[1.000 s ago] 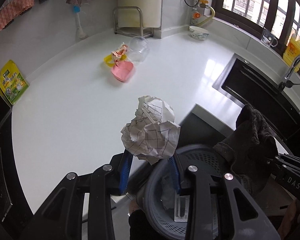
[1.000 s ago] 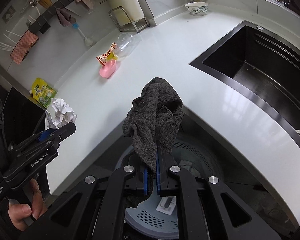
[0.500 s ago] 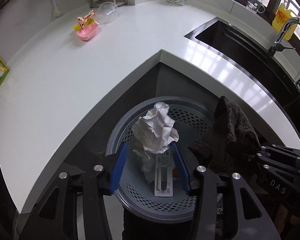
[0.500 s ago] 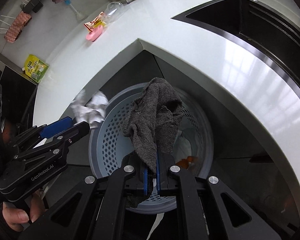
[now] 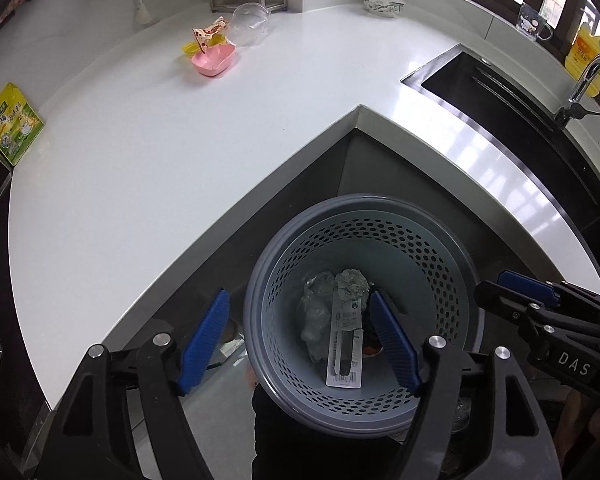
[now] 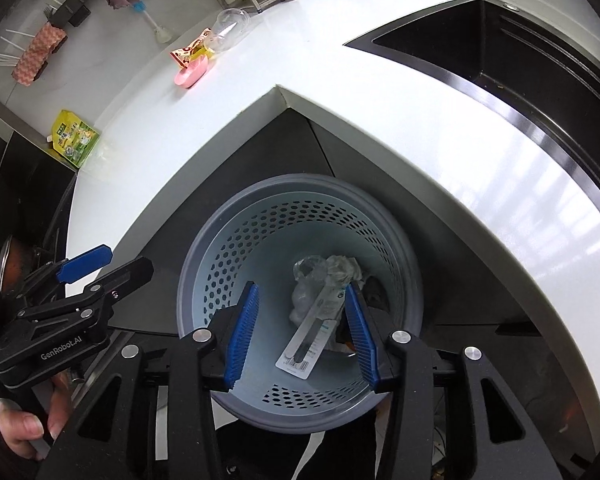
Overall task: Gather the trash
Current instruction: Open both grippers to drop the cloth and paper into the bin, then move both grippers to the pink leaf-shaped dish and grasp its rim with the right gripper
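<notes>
Left wrist view
Left gripper (image 5: 302, 338): blue pads spread wide apart, nothing between them, poised above the mouth of the bin.
Perforated grey waste bin (image 5: 452, 248): stands on the floor in the inner corner below the white countertop (image 5: 140, 168).
Bin contents: a crumpled paper ball (image 5: 352, 282), a clear plastic bag (image 5: 316, 312) and a flat carded package (image 5: 345, 344) lie on the bottom.
Remaining trash, by my reading: a snack wrapper (image 5: 207, 33) sits in the pink dish (image 5: 214, 62) far back on the counter, beside a tipped clear plastic cup (image 5: 250, 24).

Right wrist view
Right gripper (image 6: 302, 330): pads likewise parted and empty, over the same bin (image 6: 204, 256).
Dark cloth (image 6: 376, 286): a dark patch at the bin's bottom right, too hidden to be sure of.
Step in hand: the drop into the bin looks finished; both tools are free.
Next move: probably lift clear of the rim and reach across to the wrapper (image 6: 190, 46), closing on its upper edge so the dish does not tip.
</notes>
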